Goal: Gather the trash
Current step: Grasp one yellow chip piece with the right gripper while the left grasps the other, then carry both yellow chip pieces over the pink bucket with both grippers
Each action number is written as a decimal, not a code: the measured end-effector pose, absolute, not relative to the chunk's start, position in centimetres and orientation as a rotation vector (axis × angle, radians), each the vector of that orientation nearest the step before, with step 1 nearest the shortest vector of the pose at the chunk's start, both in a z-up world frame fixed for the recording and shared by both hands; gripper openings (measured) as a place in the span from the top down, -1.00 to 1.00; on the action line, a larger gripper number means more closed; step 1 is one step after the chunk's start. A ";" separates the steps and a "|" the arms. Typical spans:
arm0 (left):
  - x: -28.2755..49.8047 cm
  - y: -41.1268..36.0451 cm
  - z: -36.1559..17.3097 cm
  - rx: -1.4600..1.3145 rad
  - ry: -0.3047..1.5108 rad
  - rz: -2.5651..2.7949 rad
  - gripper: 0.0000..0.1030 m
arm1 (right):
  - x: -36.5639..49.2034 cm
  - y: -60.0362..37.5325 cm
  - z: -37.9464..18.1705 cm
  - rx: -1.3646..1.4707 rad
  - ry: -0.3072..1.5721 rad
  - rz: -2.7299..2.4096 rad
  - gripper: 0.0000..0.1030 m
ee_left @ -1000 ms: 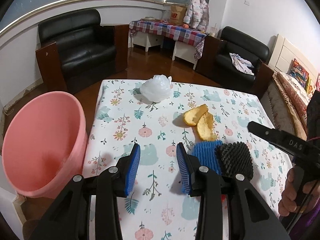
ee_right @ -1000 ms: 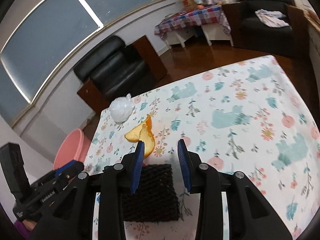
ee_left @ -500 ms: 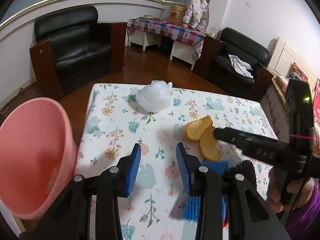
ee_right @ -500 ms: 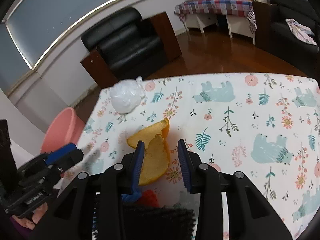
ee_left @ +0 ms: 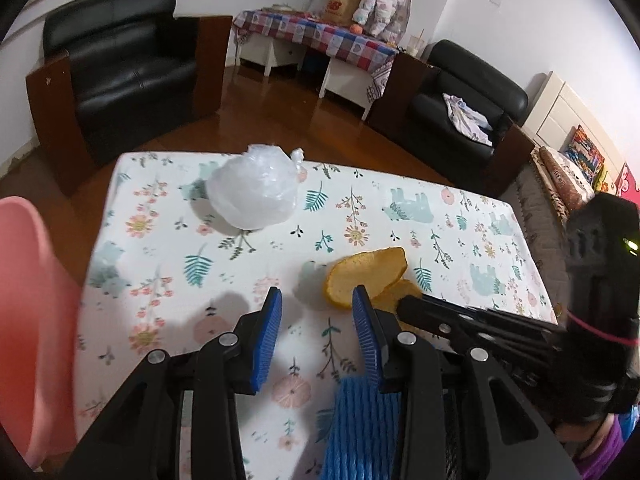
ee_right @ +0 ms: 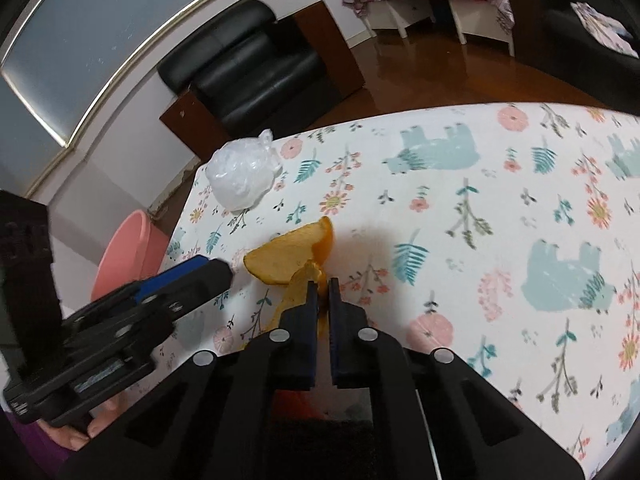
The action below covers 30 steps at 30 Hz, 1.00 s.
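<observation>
Right gripper [ee_right: 323,285] has moved in and pinched shut on the near curled orange peel piece [ee_right: 298,292] — second peel [ee_right: 288,254] just beyond-left of its tips; left gripper [ee_left: 316,310] spread, empty, pink plastic bin [ee_left: 28,320] at its left.

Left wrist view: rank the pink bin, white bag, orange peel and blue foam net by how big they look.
1. Pink bin, though it is near the camera and cut off by the frame.
2. White bag.
3. Blue foam net, partly hidden by the jaws, so unsure against the bag.
4. Orange peel.
</observation>
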<state>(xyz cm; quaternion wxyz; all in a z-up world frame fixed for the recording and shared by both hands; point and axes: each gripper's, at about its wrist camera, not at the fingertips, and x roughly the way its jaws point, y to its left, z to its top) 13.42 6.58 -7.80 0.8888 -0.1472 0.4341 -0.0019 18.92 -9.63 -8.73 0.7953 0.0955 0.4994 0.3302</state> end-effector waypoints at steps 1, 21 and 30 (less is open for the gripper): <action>13.7 6.4 -8.0 -0.311 0.906 -0.006 0.30 | 18.8 -10.1 -8.7 0.219 1.071 0.702 0.90; 12.0 4.4 -5.3 -0.273 0.822 0.011 0.92 | 16.3 -15.7 -5.1 0.372 0.951 0.637 0.90; 7.4 5.0 -2.9 -0.233 0.786 0.023 0.92 | 13.5 -15.9 -3.5 0.378 0.914 0.653 0.90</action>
